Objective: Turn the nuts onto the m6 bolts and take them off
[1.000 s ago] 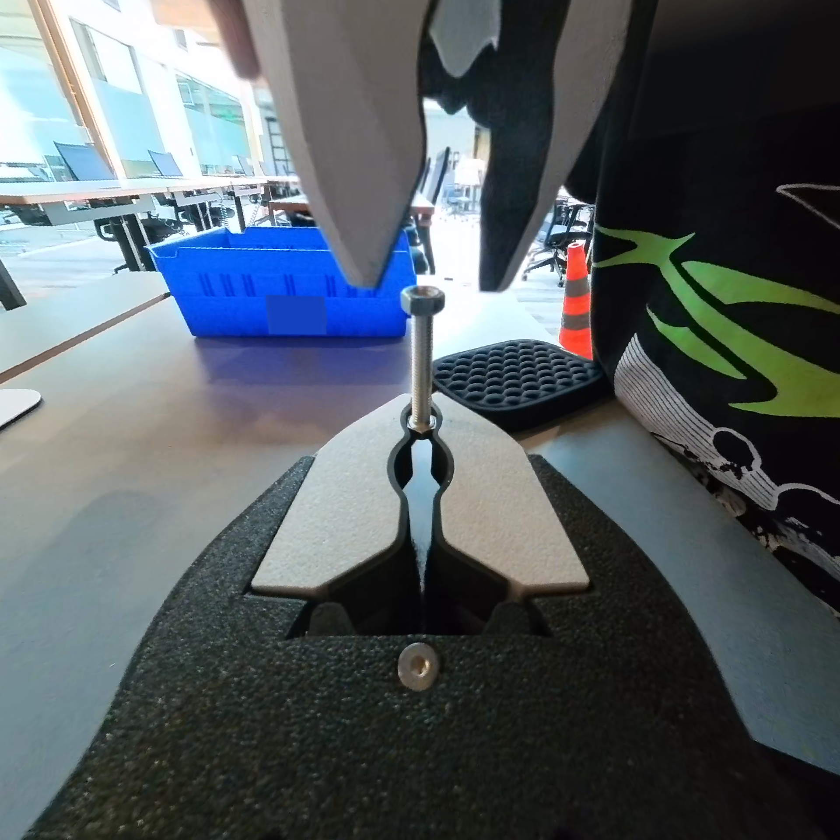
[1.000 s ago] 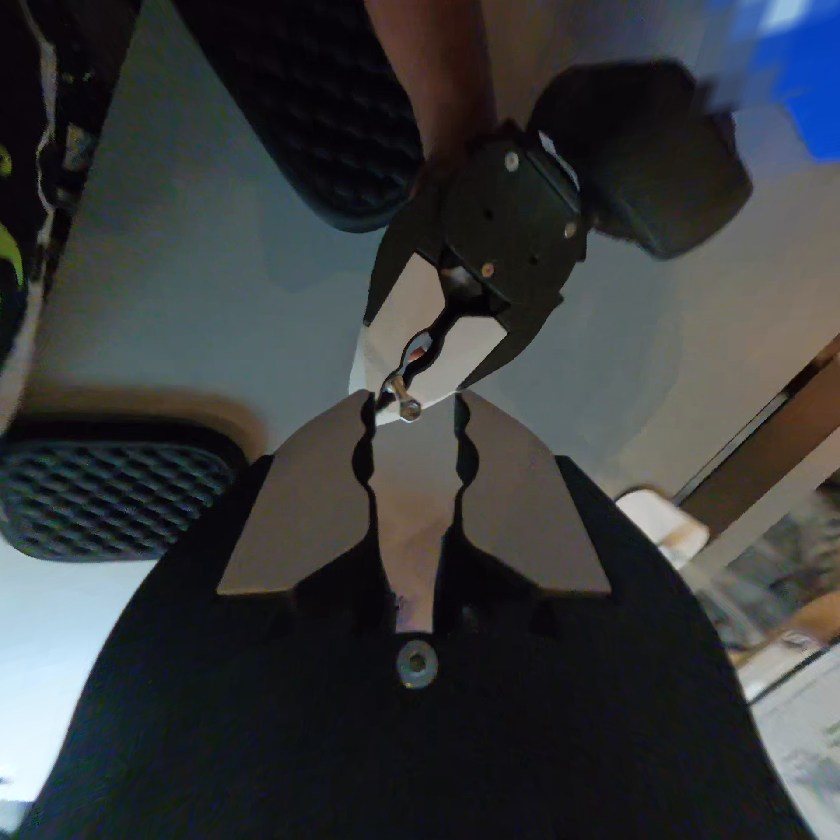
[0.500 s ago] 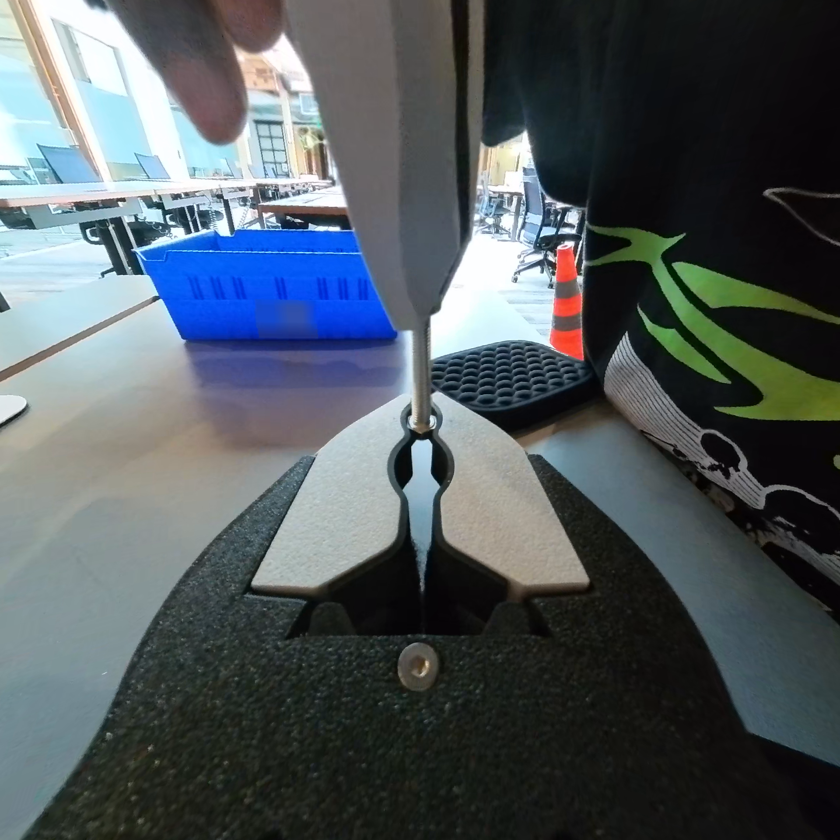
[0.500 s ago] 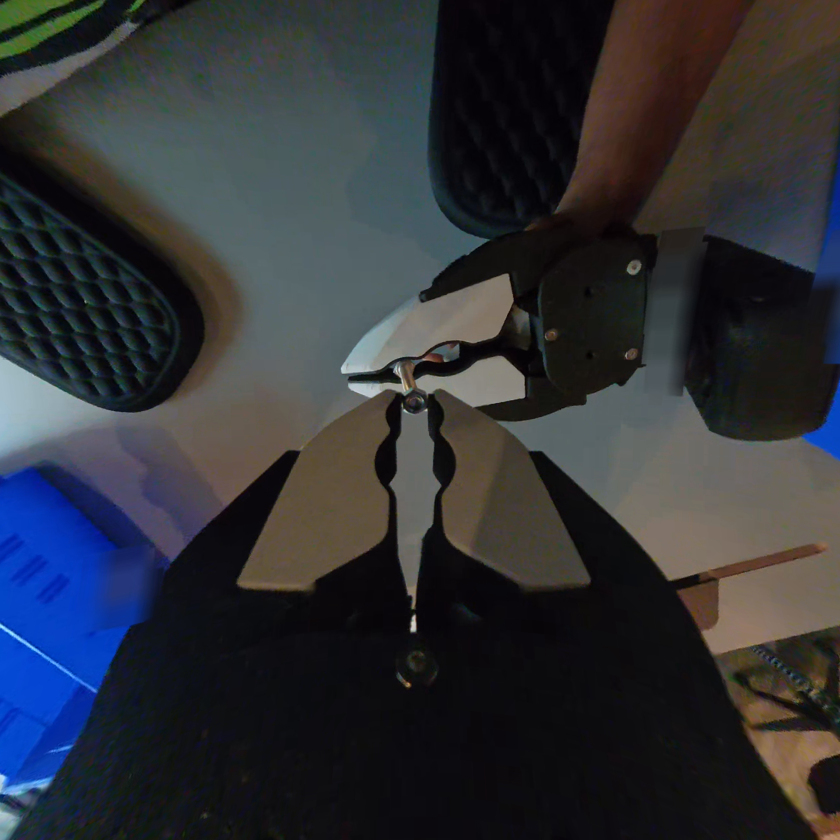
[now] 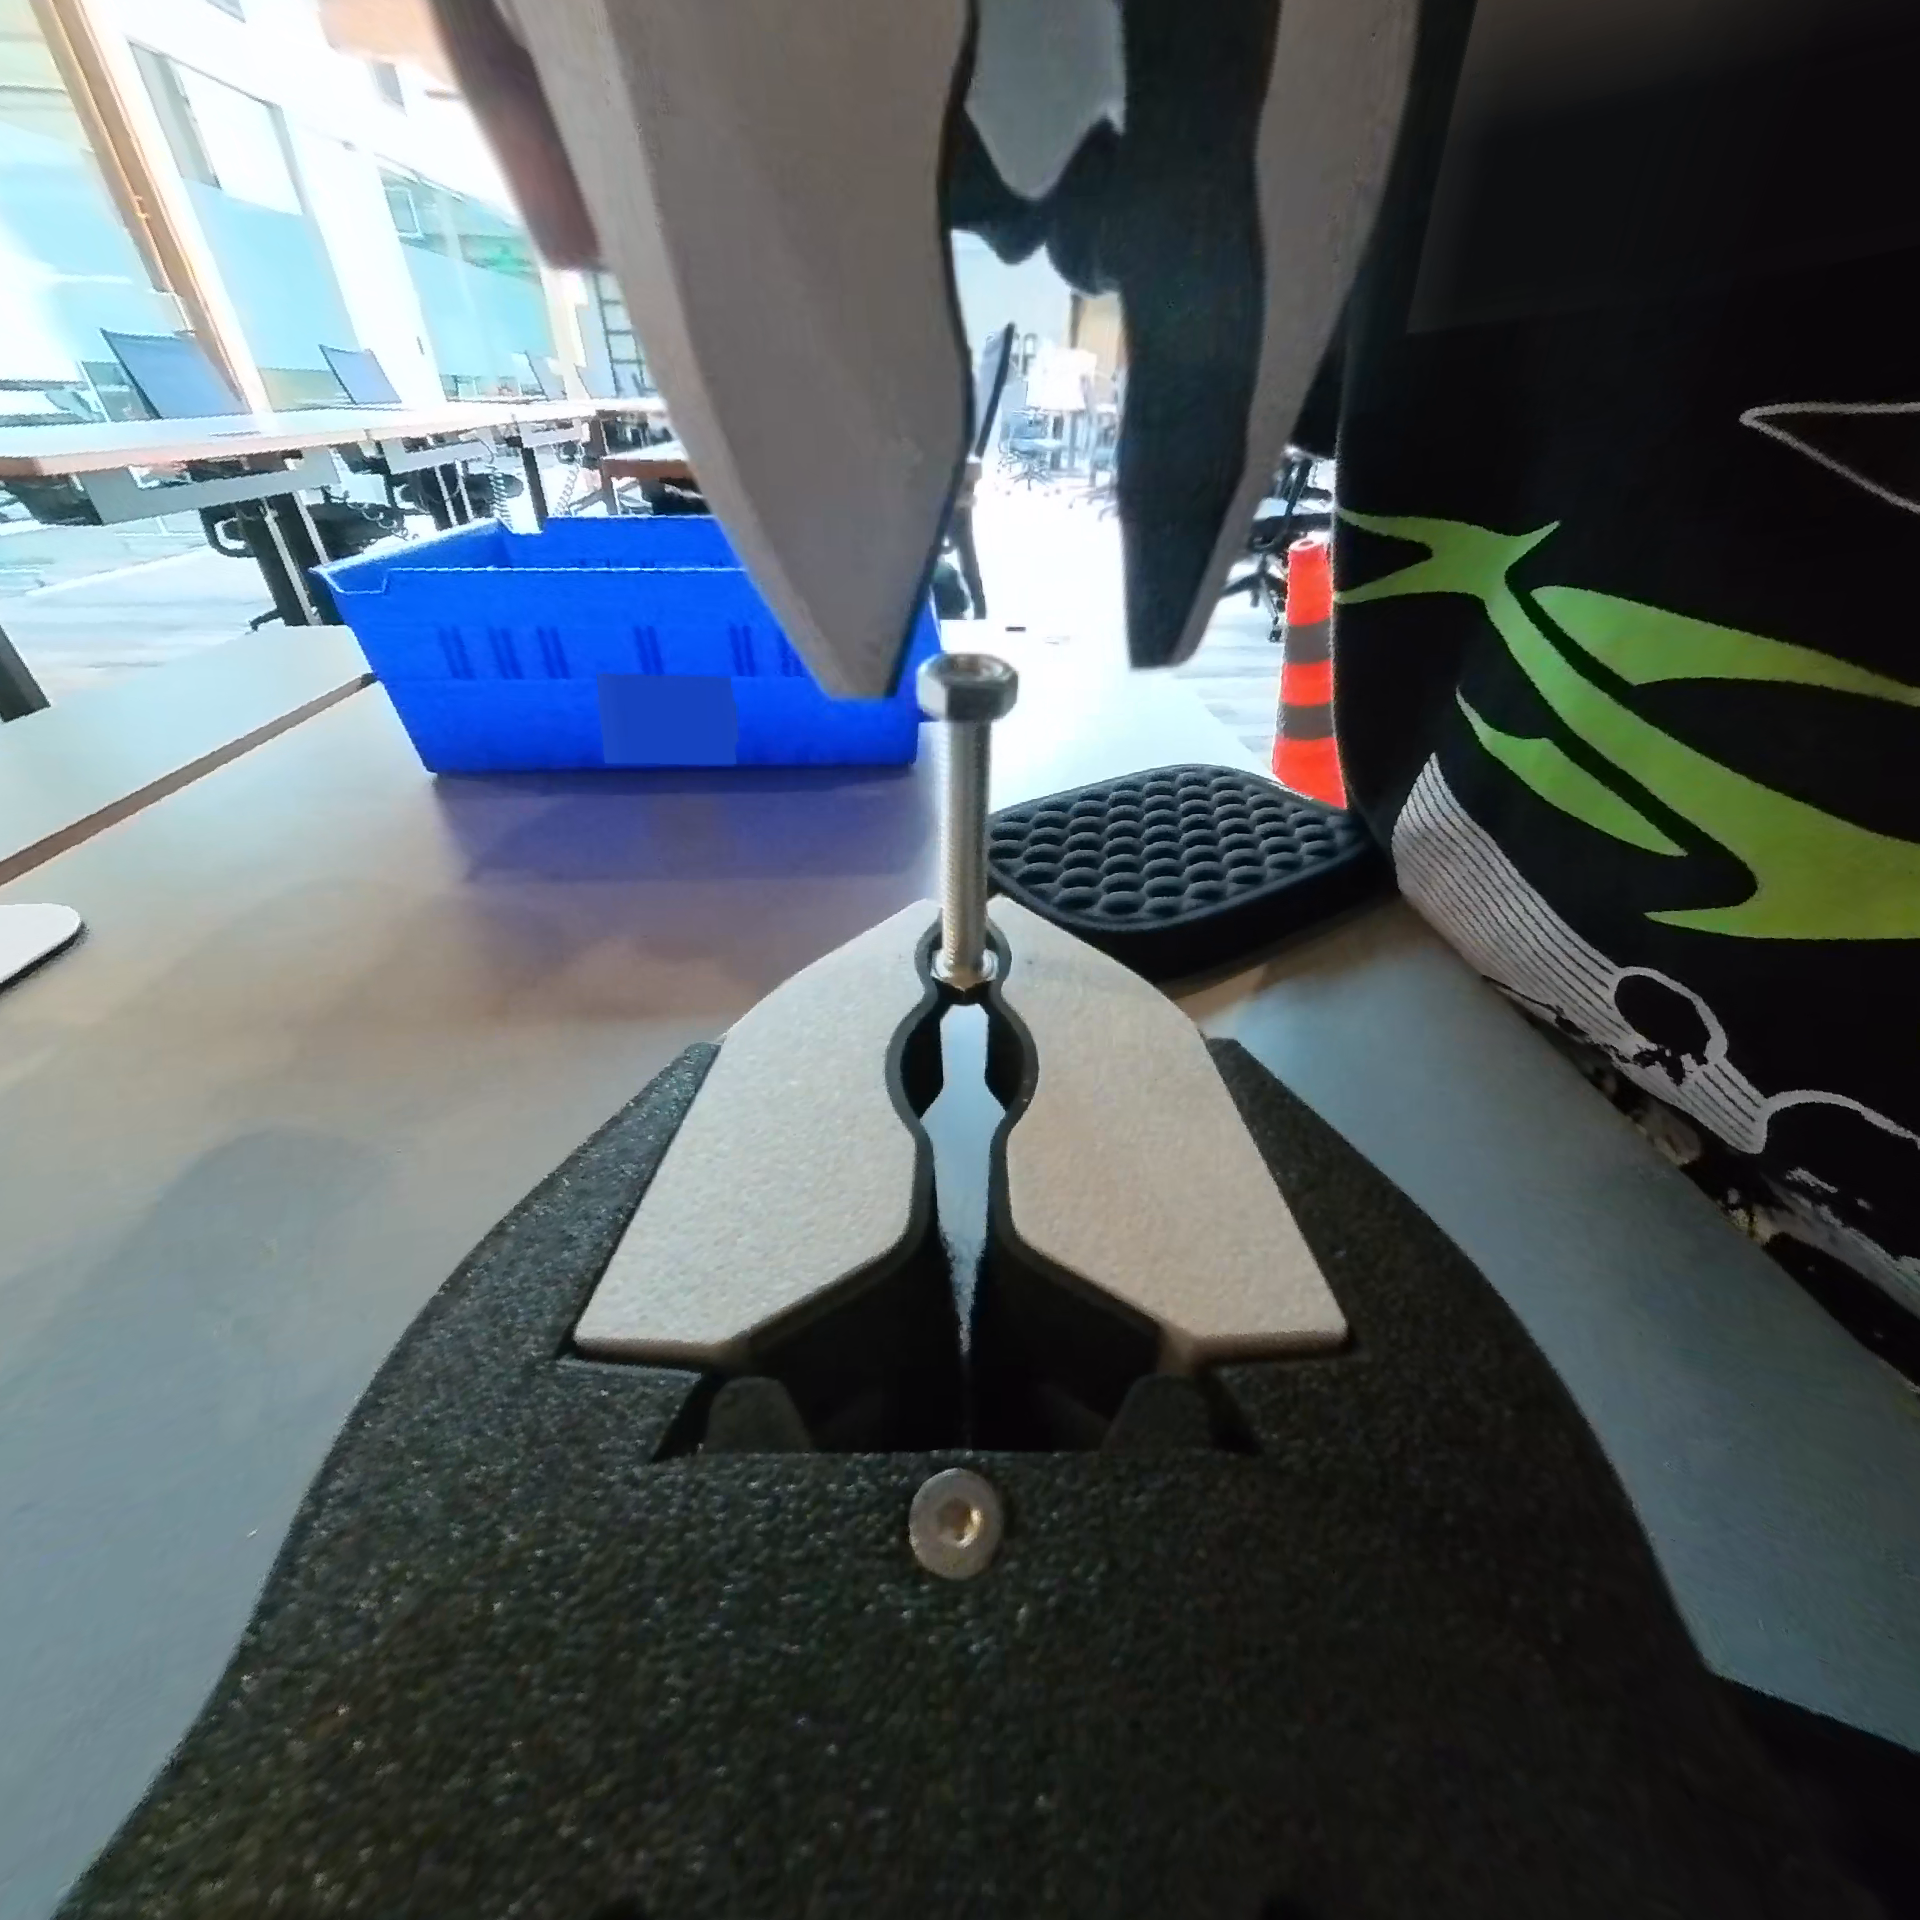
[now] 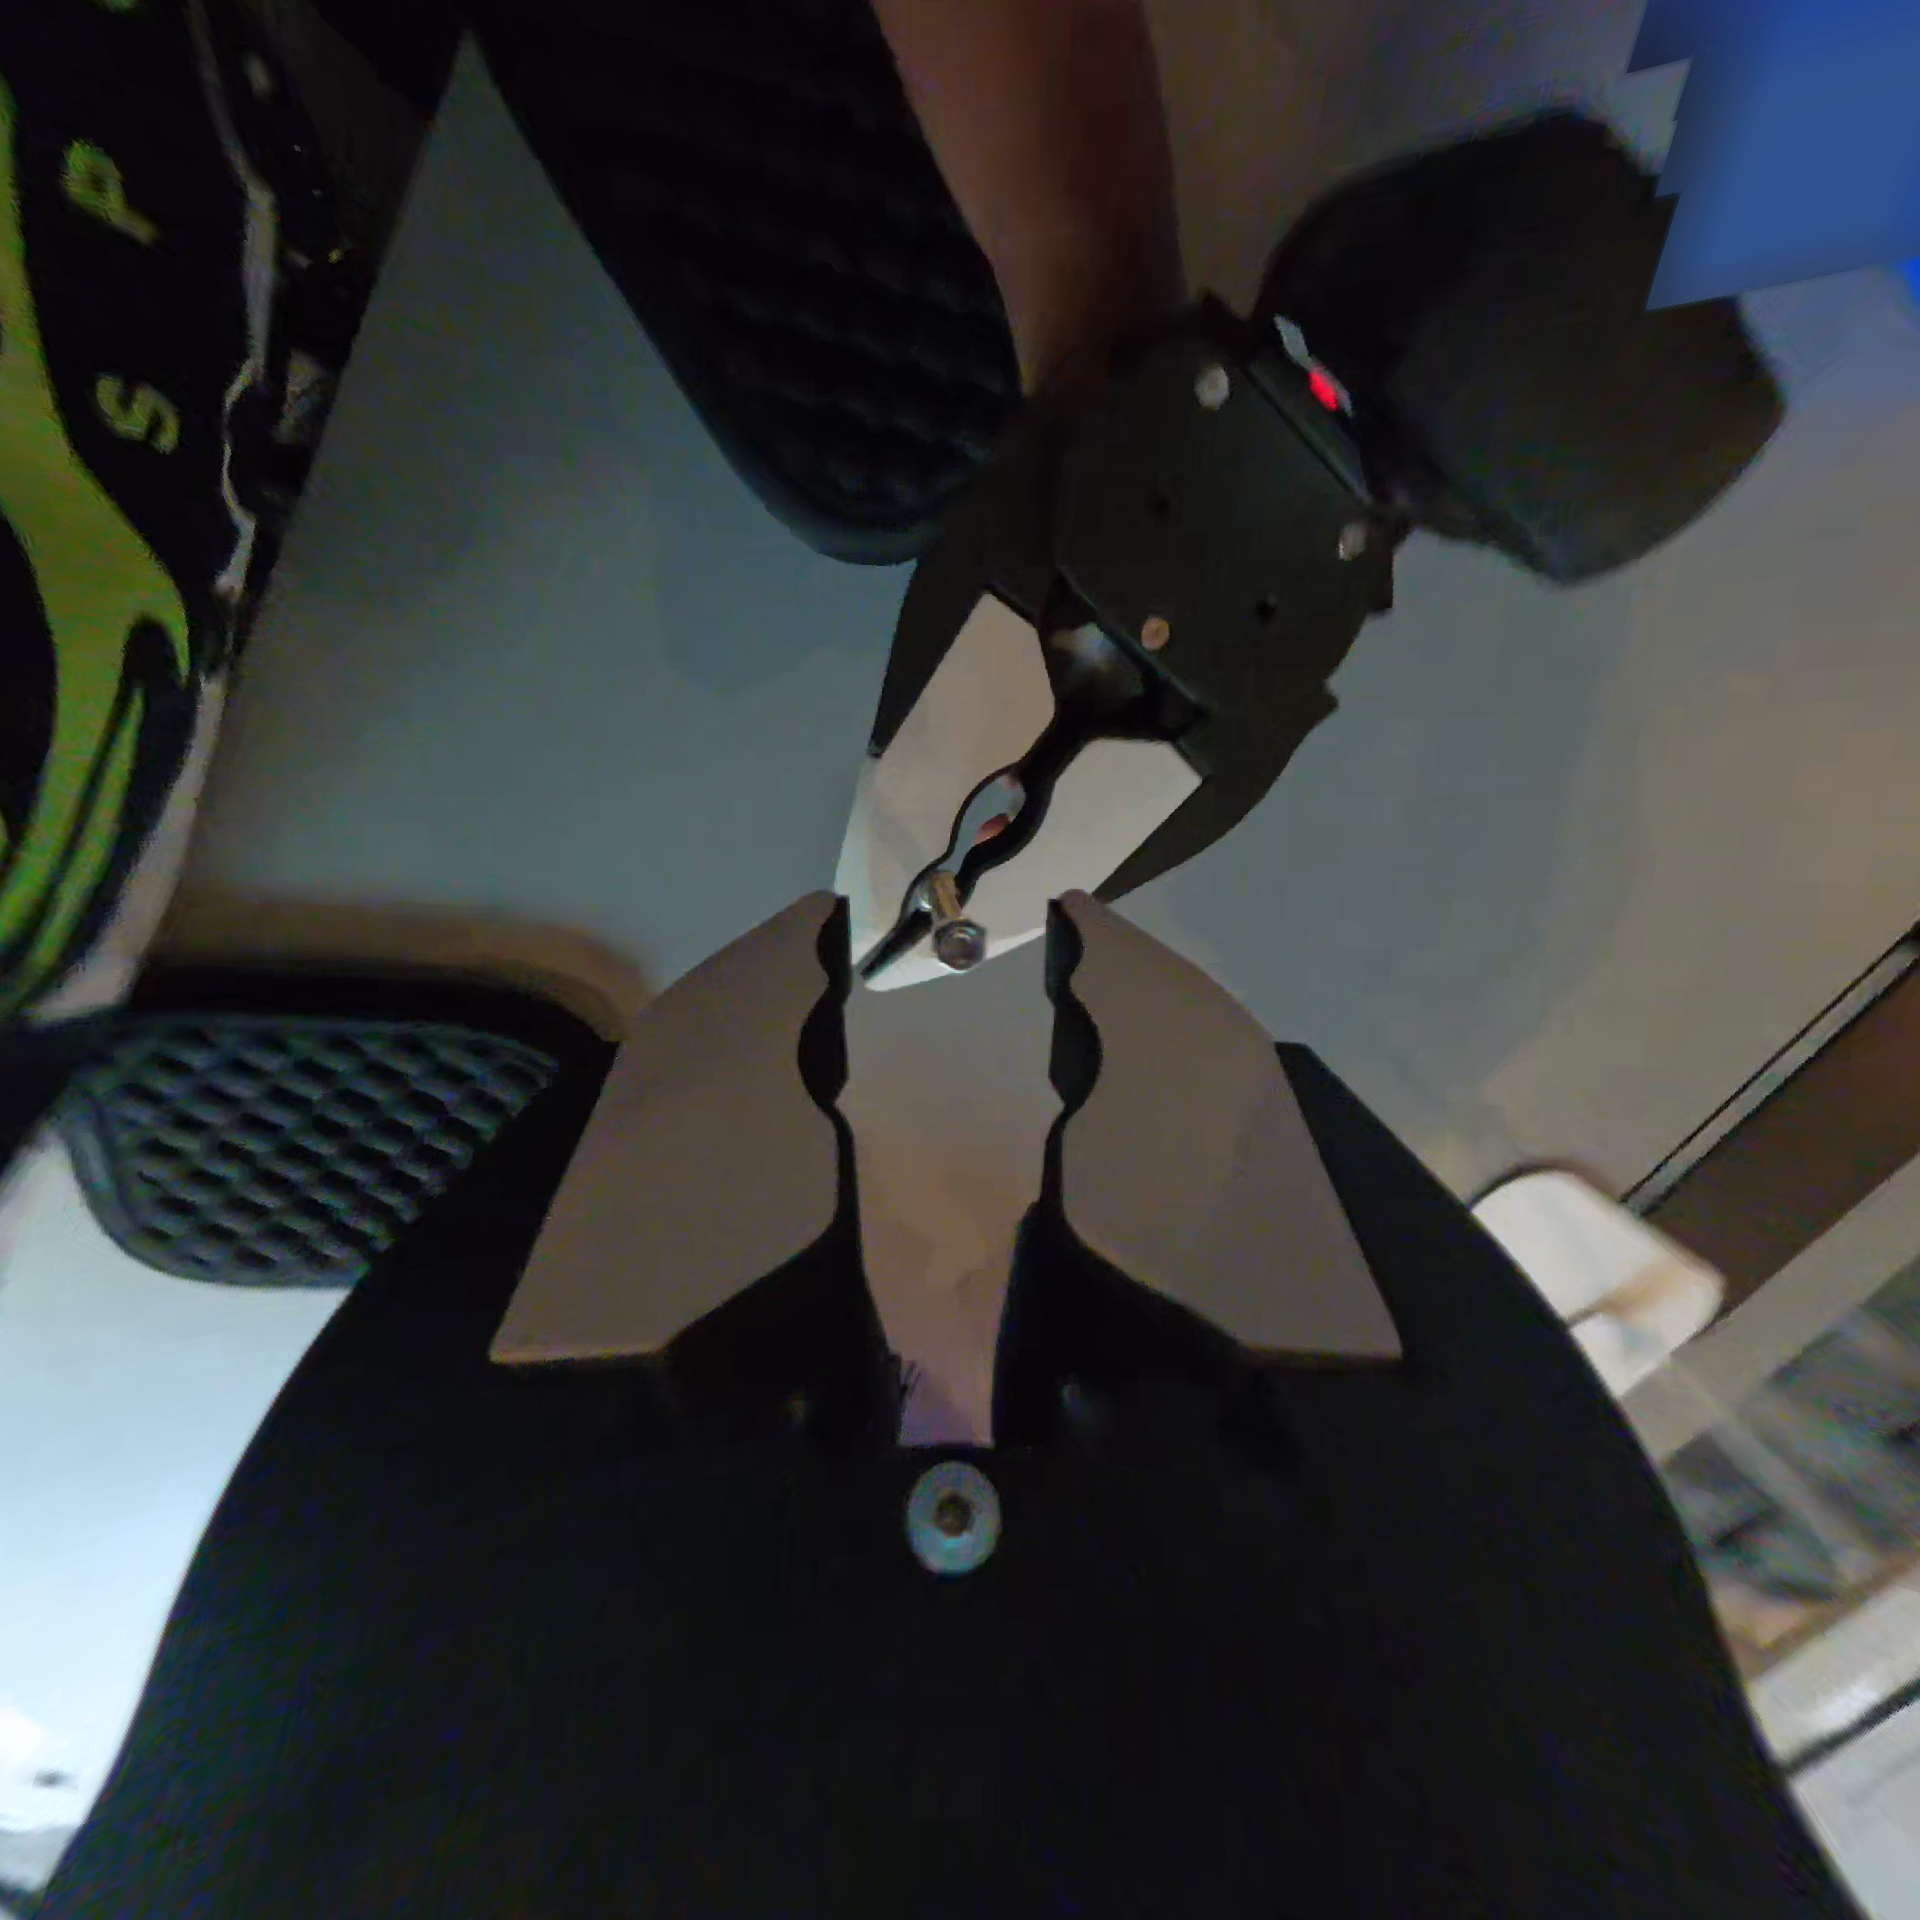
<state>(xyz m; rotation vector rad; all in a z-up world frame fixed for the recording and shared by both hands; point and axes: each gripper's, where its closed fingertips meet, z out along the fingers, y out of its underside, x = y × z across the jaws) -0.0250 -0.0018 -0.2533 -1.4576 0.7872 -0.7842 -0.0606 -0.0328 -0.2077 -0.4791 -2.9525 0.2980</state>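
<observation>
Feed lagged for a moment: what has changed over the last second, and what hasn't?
Half a second ago the right gripper was closed on the bolt head; it has since let go, and its fingers stand open on either side of the head. The left gripper stays shut on the nut with the bolt upright. The blue bin and black mat have not moved.

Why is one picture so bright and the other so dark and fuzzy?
Left wrist view: daylight from the windows keeps the bolt sharp, and the wide lens bends straight edges. Right wrist view: it looks down into shade, and the other hand-held gripper is smeared.
</observation>
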